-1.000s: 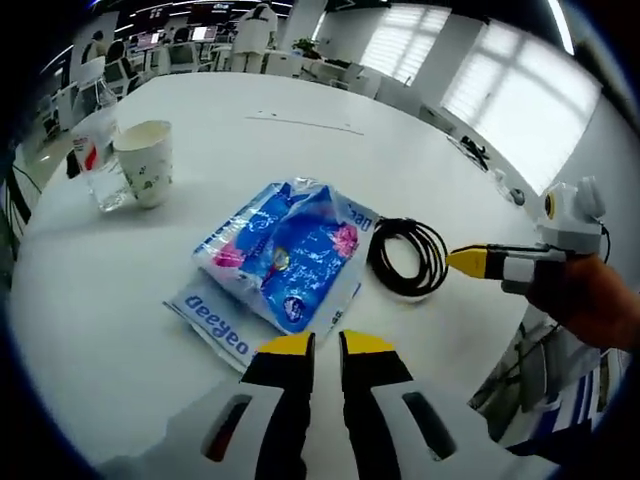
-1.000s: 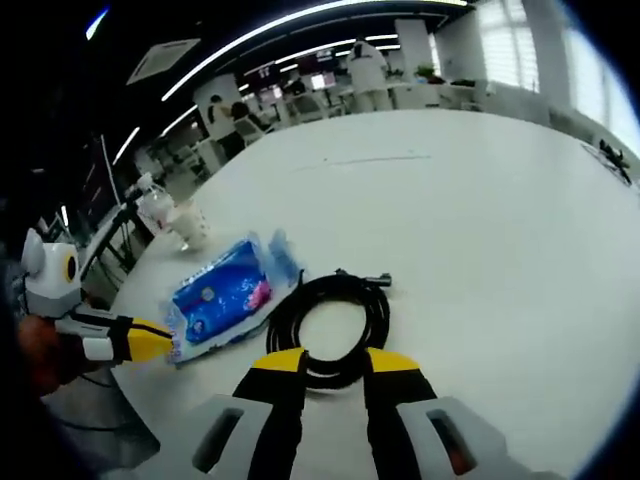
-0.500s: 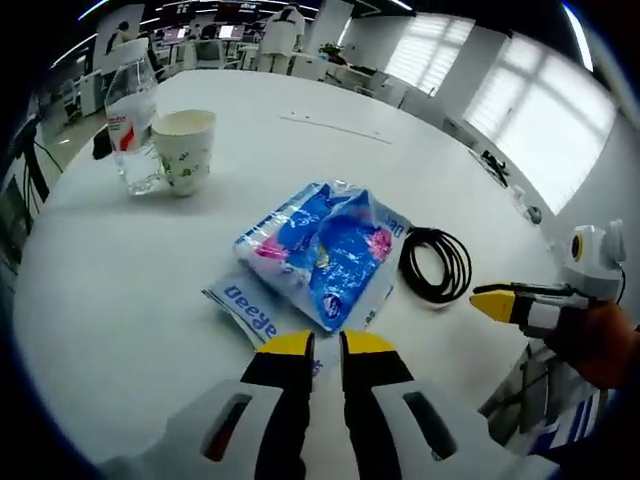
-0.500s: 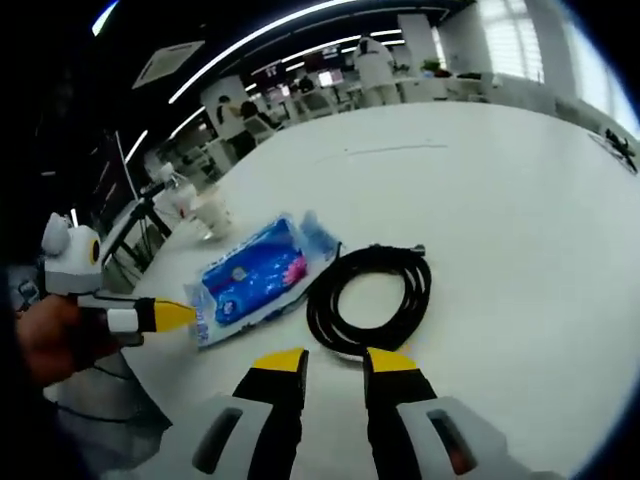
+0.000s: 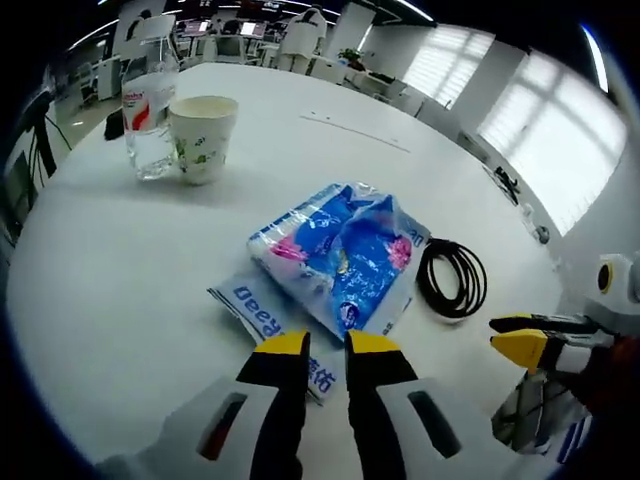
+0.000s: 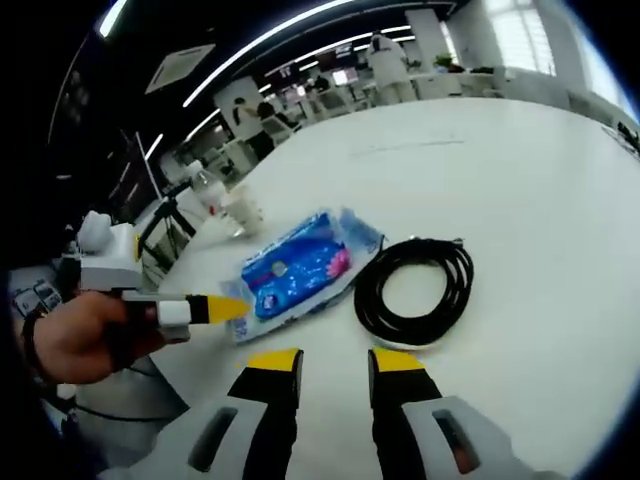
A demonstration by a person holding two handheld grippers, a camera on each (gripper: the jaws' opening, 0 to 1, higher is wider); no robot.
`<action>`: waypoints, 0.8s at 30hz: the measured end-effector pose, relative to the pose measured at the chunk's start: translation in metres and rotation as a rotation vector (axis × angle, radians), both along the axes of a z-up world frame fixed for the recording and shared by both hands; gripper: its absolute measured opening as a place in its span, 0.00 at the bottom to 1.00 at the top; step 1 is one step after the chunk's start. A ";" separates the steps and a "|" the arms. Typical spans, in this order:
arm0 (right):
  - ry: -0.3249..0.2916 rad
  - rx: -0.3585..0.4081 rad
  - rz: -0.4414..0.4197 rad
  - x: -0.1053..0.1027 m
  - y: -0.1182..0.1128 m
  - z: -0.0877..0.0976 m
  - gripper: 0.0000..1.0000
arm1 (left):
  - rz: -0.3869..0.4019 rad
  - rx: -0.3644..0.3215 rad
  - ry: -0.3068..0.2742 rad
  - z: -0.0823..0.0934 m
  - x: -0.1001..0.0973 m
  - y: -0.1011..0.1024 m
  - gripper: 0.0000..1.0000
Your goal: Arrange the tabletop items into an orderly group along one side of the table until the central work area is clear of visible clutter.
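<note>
Saw the blue pack point(image 5: 340, 255) near the table point(image 5: 120, 270) edge, just beside the coiled cable point(image 5: 452, 280); bottle point(image 5: 150, 105) and cup point(image 5: 203, 135) touching, near the far edge. Left gripper point(image 5: 322, 345) almost closed, holding nothing, tips over the pack's corner. Right gripper point(image 6: 335, 360) slightly open, empty.

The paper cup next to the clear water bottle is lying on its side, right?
Not quite. The white paper cup stands upright, its open mouth facing up, next to the clear plastic water bottle, as the left gripper view shows.
</note>
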State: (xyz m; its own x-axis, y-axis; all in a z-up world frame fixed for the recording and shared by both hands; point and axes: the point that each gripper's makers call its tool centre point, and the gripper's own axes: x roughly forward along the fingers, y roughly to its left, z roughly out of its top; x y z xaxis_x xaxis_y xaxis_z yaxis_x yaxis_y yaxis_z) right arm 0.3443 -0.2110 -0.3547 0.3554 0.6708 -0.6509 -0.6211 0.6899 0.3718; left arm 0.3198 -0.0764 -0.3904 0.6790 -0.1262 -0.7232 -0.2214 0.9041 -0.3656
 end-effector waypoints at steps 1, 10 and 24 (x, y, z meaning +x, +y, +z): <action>0.002 0.007 0.005 -0.004 0.003 0.003 0.25 | 0.000 -0.002 -0.002 -0.001 0.001 0.000 0.12; 0.016 0.013 0.024 -0.015 -0.006 0.004 0.25 | 0.017 0.003 -0.002 -0.008 0.007 0.006 0.11; 0.038 0.003 -0.006 -0.023 -0.015 -0.002 0.24 | 0.062 0.068 -0.016 -0.009 0.003 0.033 0.00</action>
